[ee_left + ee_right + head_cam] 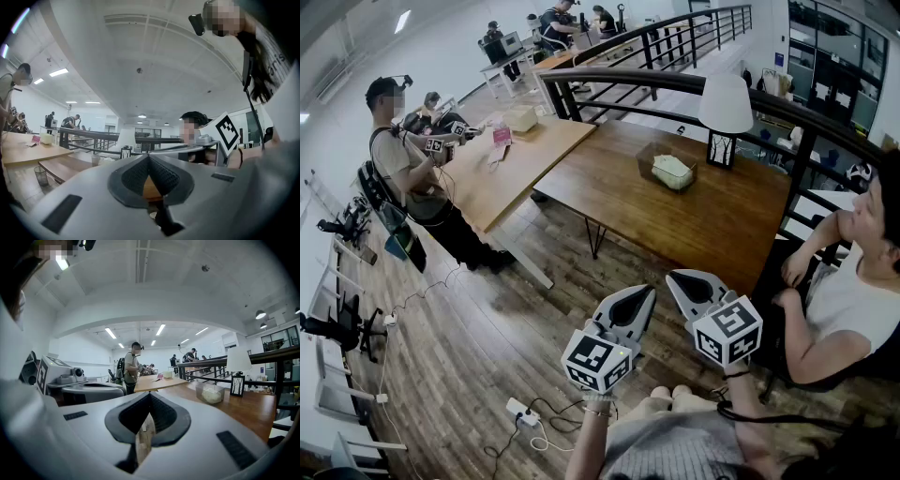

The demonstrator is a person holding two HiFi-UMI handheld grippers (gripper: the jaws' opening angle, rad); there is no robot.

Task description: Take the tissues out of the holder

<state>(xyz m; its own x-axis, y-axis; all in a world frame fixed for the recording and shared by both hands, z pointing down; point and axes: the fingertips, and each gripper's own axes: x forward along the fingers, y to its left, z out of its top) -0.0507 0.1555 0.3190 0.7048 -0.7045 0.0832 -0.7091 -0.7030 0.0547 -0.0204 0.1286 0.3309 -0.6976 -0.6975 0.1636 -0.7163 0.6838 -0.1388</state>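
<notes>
1 dark table (703,234) beside black railing (609,81) bears the holder (667,168).

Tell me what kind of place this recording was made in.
Probably an open-plan office or lab, perhaps on an upper level: long wooden tables, a black railing along an open edge, and people working at desks in the background.

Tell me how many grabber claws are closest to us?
2. The left gripper is low in the head view's middle; the right gripper sits beside it. Both are shut, empty.
</notes>
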